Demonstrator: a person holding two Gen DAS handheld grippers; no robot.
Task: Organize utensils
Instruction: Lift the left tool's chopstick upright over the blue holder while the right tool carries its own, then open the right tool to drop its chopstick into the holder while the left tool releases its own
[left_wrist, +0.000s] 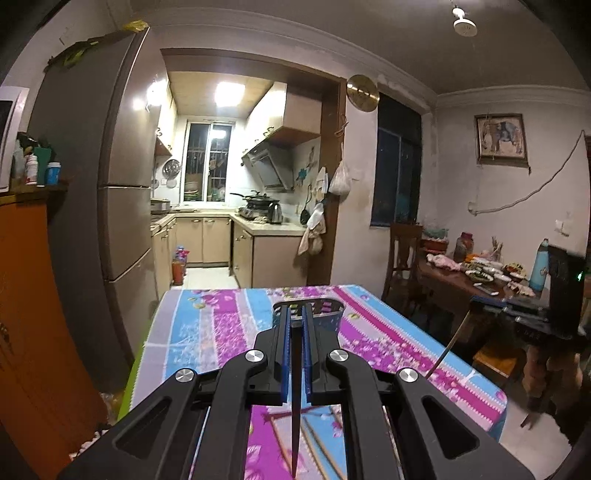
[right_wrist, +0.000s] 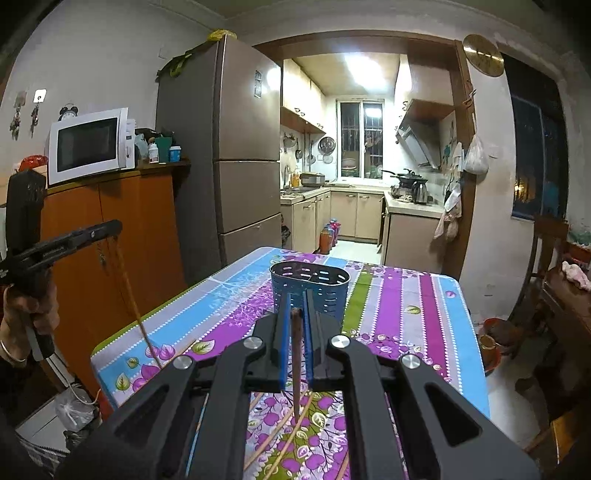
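Note:
A blue perforated utensil holder (right_wrist: 309, 290) stands on the table with the striped floral cloth (right_wrist: 406, 310); it also shows in the left wrist view (left_wrist: 325, 314), just beyond my fingers. My left gripper (left_wrist: 295, 321) is shut on a dark chopstick (left_wrist: 295, 398) that hangs down toward the cloth. My right gripper (right_wrist: 296, 315) is shut on a brown chopstick (right_wrist: 296, 362), point down, just short of the holder. The left gripper also shows at the left of the right wrist view (right_wrist: 107, 229), its chopstick (right_wrist: 129, 291) slanting down. More chopsticks (right_wrist: 284, 435) lie on the cloth below.
A fridge (right_wrist: 243, 147) and an orange cabinet (right_wrist: 110, 236) with a microwave (right_wrist: 88, 146) stand left of the table. The kitchen doorway is behind. A dining table with dishes (left_wrist: 480, 273) and a wooden chair (left_wrist: 402, 258) are to the right.

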